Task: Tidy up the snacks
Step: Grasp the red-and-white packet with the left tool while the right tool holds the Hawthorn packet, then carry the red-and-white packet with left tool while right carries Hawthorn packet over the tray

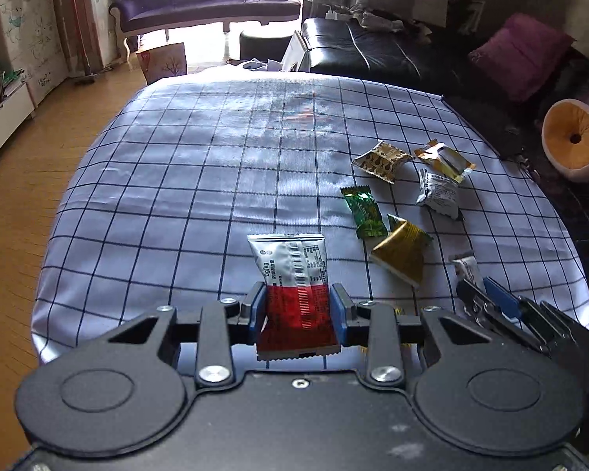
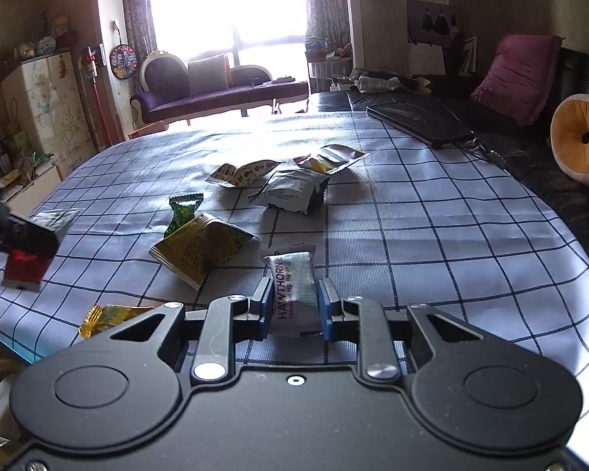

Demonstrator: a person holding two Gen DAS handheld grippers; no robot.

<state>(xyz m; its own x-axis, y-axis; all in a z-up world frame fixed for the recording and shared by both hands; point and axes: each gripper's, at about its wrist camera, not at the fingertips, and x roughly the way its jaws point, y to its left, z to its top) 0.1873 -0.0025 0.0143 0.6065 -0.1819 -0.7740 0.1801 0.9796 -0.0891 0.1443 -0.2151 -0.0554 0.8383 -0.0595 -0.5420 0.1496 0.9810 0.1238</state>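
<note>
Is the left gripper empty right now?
No, the left gripper is clamped on a red and white snack packet that stands up between its blue pads, above the checked tablecloth.

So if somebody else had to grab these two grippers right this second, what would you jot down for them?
Left gripper: shut on a red and white snack packet, lifted off the checked tablecloth.
Right gripper: shut on a white hawthorn packet, low over the cloth.
On the cloth: a green candy, a gold packet, a brown patterned packet, an orange and silver packet, a white printed packet and a yellow candy.
Done: two packets picked up.
Left: set both down, then sort the other six. No container is clearly visible.
</note>
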